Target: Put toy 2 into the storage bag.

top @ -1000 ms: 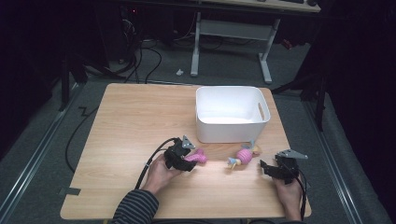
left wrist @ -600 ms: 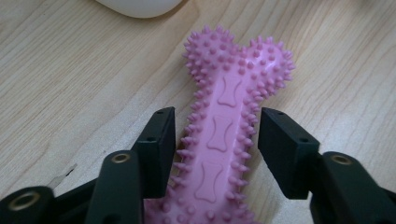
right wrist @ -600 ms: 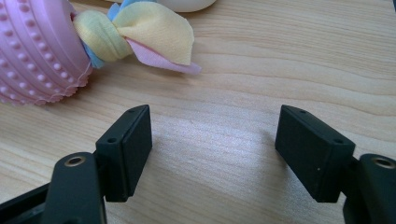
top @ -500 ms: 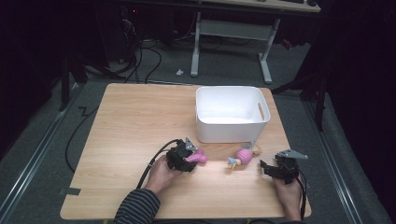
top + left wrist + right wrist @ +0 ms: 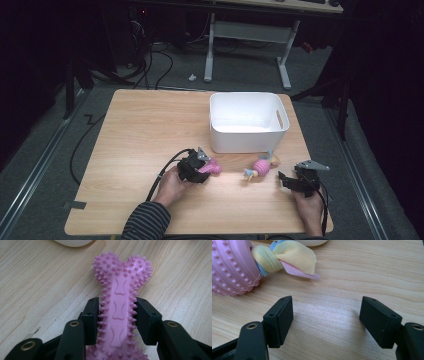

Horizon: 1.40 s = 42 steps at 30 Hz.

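A pink spiky bone toy [image 5: 121, 305] lies on the wooden table [image 5: 145, 140], and my left gripper [image 5: 117, 315] is shut on its shaft, both pads pressed against the spikes. In the high view the bone toy [image 5: 211, 167] pokes out of the left gripper [image 5: 200, 170] toward the right. A pink studded ball toy with pastel cloth tails [image 5: 261, 166] lies between the two grippers; the ball toy [image 5: 234, 267] sits at the upper left of the right gripper view. My right gripper [image 5: 325, 320] stands open just above bare wood, right of that toy, holding nothing.
A white plastic bin [image 5: 247, 121] stands just behind the toys, toward the table's far right. A black cable [image 5: 162, 175] trails from the left gripper. Metal desk legs [image 5: 282, 55] and cables are on the floor beyond the table.
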Tool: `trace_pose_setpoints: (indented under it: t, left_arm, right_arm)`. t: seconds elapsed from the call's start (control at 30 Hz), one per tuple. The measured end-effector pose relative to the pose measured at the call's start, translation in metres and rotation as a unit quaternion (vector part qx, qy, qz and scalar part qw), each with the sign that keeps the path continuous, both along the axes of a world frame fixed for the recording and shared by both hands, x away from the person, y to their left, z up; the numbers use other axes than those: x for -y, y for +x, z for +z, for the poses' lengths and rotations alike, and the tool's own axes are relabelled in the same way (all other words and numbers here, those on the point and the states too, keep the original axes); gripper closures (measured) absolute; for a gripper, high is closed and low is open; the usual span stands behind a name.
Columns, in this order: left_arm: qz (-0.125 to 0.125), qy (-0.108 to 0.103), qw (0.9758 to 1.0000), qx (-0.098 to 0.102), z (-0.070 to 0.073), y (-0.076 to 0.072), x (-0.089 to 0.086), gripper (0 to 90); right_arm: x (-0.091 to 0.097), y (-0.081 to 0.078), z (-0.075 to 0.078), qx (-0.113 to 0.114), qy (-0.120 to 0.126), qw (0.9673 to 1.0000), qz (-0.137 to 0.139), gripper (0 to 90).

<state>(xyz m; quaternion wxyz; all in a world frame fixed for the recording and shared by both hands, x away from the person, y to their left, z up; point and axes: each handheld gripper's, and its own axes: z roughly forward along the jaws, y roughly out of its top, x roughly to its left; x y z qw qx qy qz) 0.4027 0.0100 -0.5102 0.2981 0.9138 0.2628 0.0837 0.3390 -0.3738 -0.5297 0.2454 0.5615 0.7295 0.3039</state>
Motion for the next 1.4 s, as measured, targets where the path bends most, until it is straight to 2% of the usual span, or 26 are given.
trace_pose_setpoints:
  t: [0.4, 0.57, 0.73, 0.97, 1.13, 1.4]
  left_arm:
    - [0.001, 0.002, 1.0, 0.0, 0.004, -0.002, -0.002, 58.5]
    - [0.002, -0.006, 1.0, 0.0, 0.007, -0.003, -0.004, 58.5]
    - [0.016, -0.011, 0.9998, -0.002, 0.013, -0.004, -0.009, 58.3]
    - [0.015, -0.017, 0.9997, -0.003, 0.025, -0.01, -0.018, 58.3]
    - [0.024, -0.025, 0.9993, 0.013, 0.033, -0.014, -0.023, 58.4]
    - [0.037, -0.043, 0.9983, 0.013, 0.042, -0.014, -0.032, 58.5]
  right_arm:
    - [0.0, 0.0, 0.0, 0.0, -0.001, 1.0, 0.0, 27.6]
    - [0.0, 0.0, 0.0, 0.0, 0.0, 1.0, 0.001, 27.5]
    - [-0.001, 0.0, 0.0, 0.0, 0.0, 1.0, 0.001, 27.5]
    - [-0.001, 0.0, 0.0, 0.0, 0.0, 1.0, 0.001, 27.6]
    - [-0.001, 0.0, 0.0, 0.0, 0.0, 1.0, 0.001, 27.5]
    - [-0.001, 0.0, 0.0, 0.0, 0.0, 1.0, 0.001, 27.6]
